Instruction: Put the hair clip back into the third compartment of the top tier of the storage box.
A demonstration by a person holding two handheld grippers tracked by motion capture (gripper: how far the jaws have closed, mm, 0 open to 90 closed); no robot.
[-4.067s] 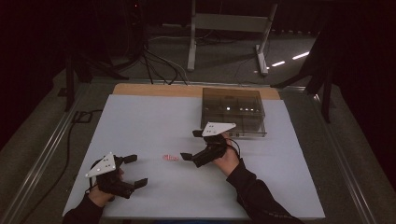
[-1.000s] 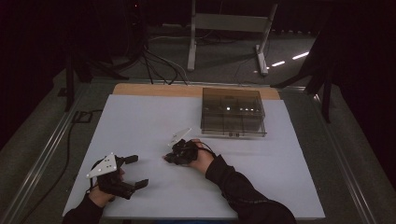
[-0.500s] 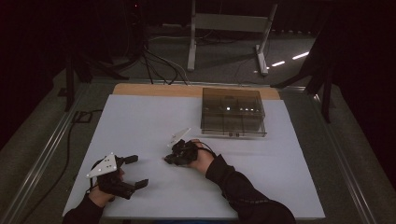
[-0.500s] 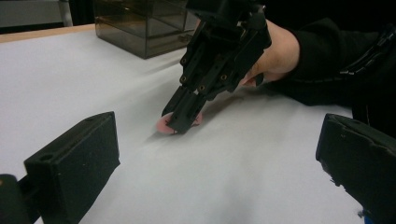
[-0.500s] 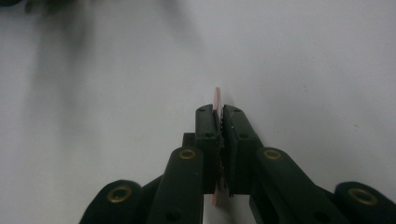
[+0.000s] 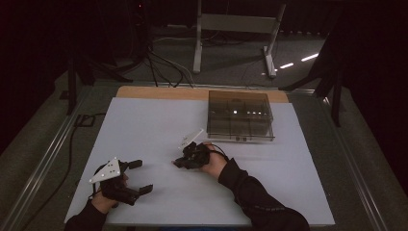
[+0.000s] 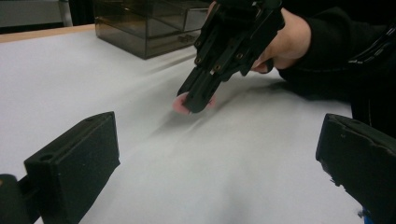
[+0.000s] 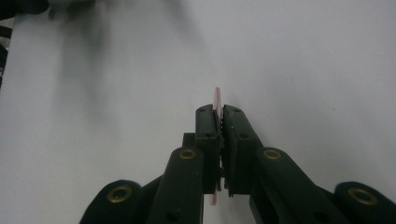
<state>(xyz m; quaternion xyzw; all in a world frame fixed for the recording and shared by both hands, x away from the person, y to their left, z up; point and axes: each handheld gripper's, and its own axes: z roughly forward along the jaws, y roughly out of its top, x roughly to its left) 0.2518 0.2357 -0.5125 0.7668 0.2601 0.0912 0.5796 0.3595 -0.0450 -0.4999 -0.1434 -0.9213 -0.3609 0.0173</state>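
The white table [image 6: 144,125] is spread out in front of me, with a wooden strip along its far edge. Toward the far right of it sits a smoky clear plastic box [image 6: 239,115] divided into compartments; I cannot tell what is in them. My right hand [image 6: 215,161] rests near the middle of the table, just in front of that box, with my dark sleeve trailing back toward me. My left gripper [image 6: 141,176] sits at the near left corner, well apart from the right one, its jaws spread wide with nothing between them. My right gripper [image 8: 220,112] is tipped down to the table surface, its jaws pinched together on a thin pink disc [image 8: 216,97], which stands on edge between them and pokes out past the tips.
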